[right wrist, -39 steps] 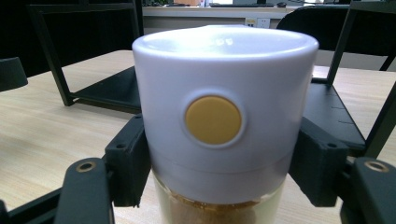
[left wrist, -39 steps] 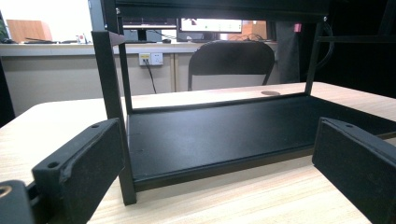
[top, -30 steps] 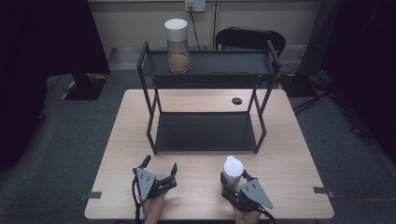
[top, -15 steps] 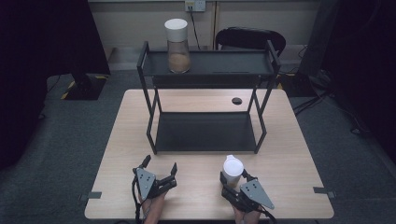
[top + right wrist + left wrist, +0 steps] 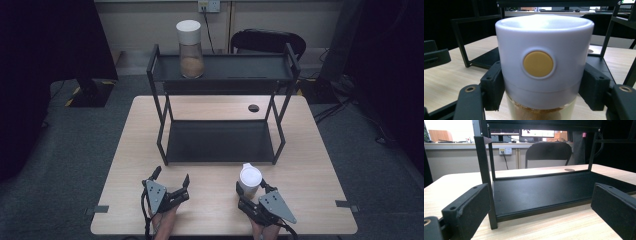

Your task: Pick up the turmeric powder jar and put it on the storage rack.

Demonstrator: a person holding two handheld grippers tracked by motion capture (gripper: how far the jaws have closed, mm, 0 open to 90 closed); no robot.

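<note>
The jar [image 5: 541, 75], white-lidded with a yellow button and brown powder inside, stands near the table's [image 5: 320, 150] right front edge, its base cut off in the right gripper view, clamped by the right gripper [image 5: 252, 192]. The left gripper [image 5: 172, 182] rests wide open and empty at the near left. A second jar [image 5: 190, 50] with brown contents stands on the rack's [image 5: 225, 67] top shelf.

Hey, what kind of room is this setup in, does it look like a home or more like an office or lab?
Most likely an office or lab workspace, not a home. Behind the wooden table and its black metal shelf rack are a black office chair, computer monitors on a long counter, and grey carpet.
</note>
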